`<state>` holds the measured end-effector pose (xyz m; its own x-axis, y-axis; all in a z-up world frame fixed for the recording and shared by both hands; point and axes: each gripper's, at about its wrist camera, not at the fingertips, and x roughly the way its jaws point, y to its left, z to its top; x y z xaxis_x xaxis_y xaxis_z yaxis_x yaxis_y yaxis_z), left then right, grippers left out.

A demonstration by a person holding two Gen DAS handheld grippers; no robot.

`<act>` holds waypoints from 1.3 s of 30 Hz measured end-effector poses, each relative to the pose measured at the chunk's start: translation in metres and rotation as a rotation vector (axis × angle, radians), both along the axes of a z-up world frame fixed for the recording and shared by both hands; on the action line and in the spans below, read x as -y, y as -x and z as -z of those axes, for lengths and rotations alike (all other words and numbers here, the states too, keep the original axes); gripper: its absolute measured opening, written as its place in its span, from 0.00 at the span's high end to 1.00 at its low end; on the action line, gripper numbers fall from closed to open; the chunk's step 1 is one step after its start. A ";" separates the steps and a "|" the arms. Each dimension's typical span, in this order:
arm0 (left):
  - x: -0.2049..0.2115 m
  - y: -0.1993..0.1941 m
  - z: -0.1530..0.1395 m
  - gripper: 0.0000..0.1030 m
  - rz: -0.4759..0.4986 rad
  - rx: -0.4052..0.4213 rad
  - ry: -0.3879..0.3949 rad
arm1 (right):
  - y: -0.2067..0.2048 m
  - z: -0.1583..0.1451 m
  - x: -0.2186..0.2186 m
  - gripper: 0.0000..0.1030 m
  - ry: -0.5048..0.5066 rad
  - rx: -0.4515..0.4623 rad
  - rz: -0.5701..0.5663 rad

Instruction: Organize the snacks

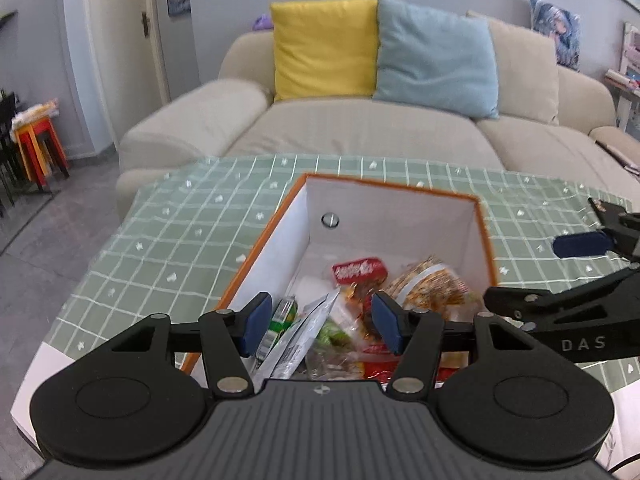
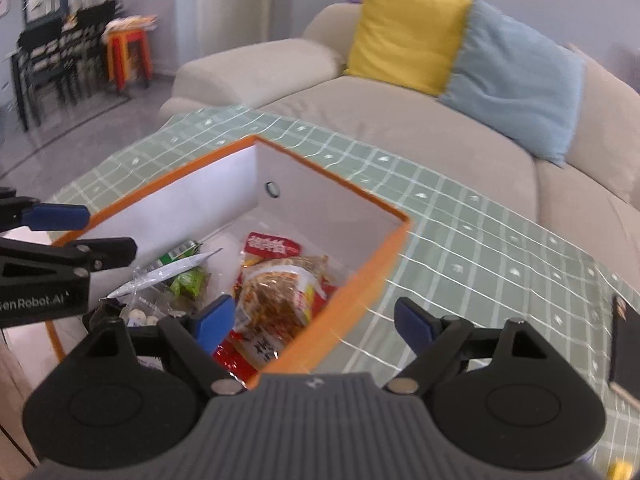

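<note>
An orange-rimmed white box (image 1: 384,183) (image 2: 332,178) stands on the green checked tablecloth (image 1: 180,232). Inside lie several snacks: a red packet (image 1: 358,270) (image 2: 272,246), an orange-brown crisp bag (image 1: 432,286) (image 2: 276,296), a green packet (image 1: 284,316) (image 2: 188,282) and a white pouch (image 1: 308,328) (image 2: 168,272). My left gripper (image 1: 321,300) (image 2: 110,231) hangs open over the box's near end with nothing between its pads. My right gripper (image 2: 312,306) (image 1: 522,271) is open and empty; in its own view its fingers appear on either side of the box's right wall.
A beige sofa (image 1: 360,132) with a yellow cushion (image 1: 324,48) and a blue cushion (image 1: 436,56) runs behind the table. Red and orange stools (image 1: 40,148) and dark chairs stand at the far left. A dark flat object (image 2: 626,344) lies on the cloth at the right.
</note>
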<state>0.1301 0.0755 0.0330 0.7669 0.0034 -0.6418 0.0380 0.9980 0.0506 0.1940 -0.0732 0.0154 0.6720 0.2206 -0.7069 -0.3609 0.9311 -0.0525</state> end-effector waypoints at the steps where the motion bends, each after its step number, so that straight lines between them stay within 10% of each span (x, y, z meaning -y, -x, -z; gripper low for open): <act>1: 0.004 0.006 -0.005 0.34 0.001 0.018 -0.004 | 0.007 -0.003 0.004 0.16 -0.004 0.010 0.014; 14: 0.053 0.073 -0.046 0.34 0.053 0.198 0.011 | 0.111 -0.041 0.060 0.10 -0.051 0.177 0.178; 39: 0.087 0.103 0.006 0.27 0.080 0.046 -0.055 | 0.180 -0.004 0.085 0.07 -0.007 0.175 0.320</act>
<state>0.0275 -0.0114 0.0270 0.7949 -0.0247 -0.6062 0.1137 0.9875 0.1088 0.0142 -0.1580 0.0197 0.8186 -0.0160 -0.5741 -0.0374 0.9960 -0.0811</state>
